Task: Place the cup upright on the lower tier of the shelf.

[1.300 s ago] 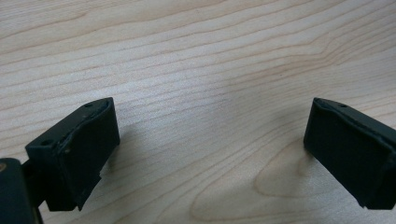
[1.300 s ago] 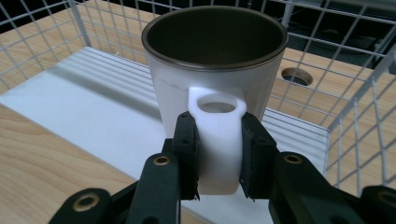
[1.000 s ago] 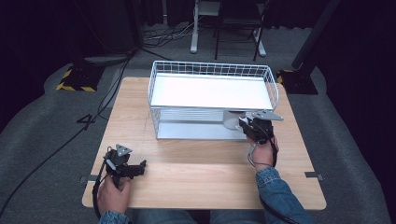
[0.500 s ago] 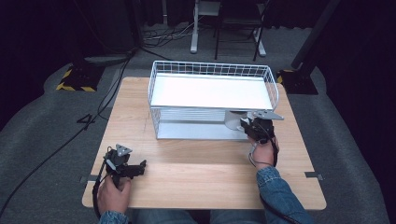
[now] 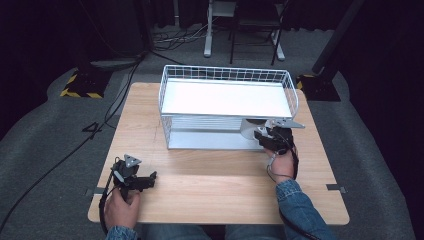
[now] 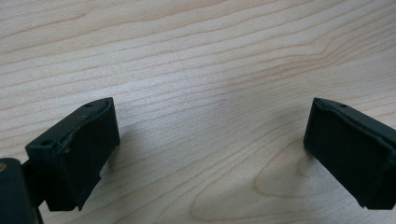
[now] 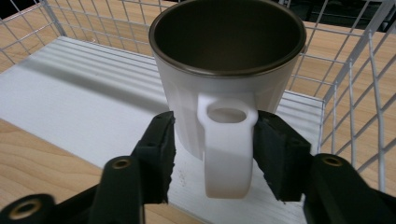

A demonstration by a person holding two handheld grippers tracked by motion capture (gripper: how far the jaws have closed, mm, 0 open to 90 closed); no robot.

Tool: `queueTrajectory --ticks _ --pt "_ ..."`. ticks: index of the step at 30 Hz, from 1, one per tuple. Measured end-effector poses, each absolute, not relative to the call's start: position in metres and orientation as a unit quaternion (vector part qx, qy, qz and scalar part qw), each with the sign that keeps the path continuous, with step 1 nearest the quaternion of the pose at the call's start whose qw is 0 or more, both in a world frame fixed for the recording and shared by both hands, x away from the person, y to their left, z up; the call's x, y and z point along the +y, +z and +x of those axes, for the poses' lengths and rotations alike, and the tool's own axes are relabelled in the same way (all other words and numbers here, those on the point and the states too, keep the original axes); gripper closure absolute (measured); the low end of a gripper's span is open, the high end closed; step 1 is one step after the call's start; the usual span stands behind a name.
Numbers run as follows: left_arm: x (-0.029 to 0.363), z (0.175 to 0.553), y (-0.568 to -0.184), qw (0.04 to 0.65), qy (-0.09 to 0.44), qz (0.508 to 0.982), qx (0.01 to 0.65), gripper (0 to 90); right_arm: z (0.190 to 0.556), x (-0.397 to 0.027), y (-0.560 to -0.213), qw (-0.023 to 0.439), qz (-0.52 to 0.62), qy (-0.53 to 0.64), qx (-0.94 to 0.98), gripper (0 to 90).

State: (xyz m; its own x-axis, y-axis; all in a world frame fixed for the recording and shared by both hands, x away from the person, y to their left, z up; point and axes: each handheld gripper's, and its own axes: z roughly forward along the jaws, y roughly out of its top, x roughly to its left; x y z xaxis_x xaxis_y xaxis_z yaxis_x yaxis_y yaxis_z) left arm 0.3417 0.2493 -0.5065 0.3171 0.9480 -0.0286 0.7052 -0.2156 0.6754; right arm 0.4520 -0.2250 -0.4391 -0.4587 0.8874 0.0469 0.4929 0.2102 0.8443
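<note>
On the lower shelf of the white wire rack (image 5: 227,107), at its right end, a white mug (image 7: 229,88) with a dark inside stands upright, its handle (image 7: 227,144) turned toward the right gripper (image 7: 215,154). In the right gripper view the two black jaws stand on either side of the handle, each a little off it, so the pads do not press on it; the jaws have just been opening, with the handle between them and not clamped. The mug rests on the ribbed white shelf board (image 7: 84,88), with wire mesh behind it and to its right. In the high view the right gripper (image 5: 267,137) reaches under the rack's top tray at the right front corner, where the mug (image 5: 248,129) is partly hidden by the tray. The rack stands at the far middle of the wooden table (image 5: 210,190). Well apart, near the table's front left corner, the left gripper (image 5: 150,176) lies low over bare wood, its jaws spread wide with nothing between them.
</note>
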Motion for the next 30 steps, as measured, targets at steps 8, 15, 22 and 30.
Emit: queueTrajectory --ticks 8,15,22,30 --pt "0.249 0.342 -0.506 0.302 0.201 0.753 0.549 3.8 0.447 -0.226 -0.435 0.235 0.460 0.425 0.743 43.8" --pt "0.249 0.342 -0.507 0.302 0.201 0.753 0.549 3.8 0.432 -0.232 -0.427 0.238 0.448 0.440 0.741 41.4" --pt "0.249 0.341 -0.507 0.303 0.201 0.754 0.547 3.8 0.408 -0.236 -0.417 0.243 0.421 0.450 0.749 40.6" --pt "0.249 0.339 -0.507 0.303 0.199 0.758 0.543 3.8 0.380 -0.237 -0.411 0.227 0.389 0.467 0.761 37.2"
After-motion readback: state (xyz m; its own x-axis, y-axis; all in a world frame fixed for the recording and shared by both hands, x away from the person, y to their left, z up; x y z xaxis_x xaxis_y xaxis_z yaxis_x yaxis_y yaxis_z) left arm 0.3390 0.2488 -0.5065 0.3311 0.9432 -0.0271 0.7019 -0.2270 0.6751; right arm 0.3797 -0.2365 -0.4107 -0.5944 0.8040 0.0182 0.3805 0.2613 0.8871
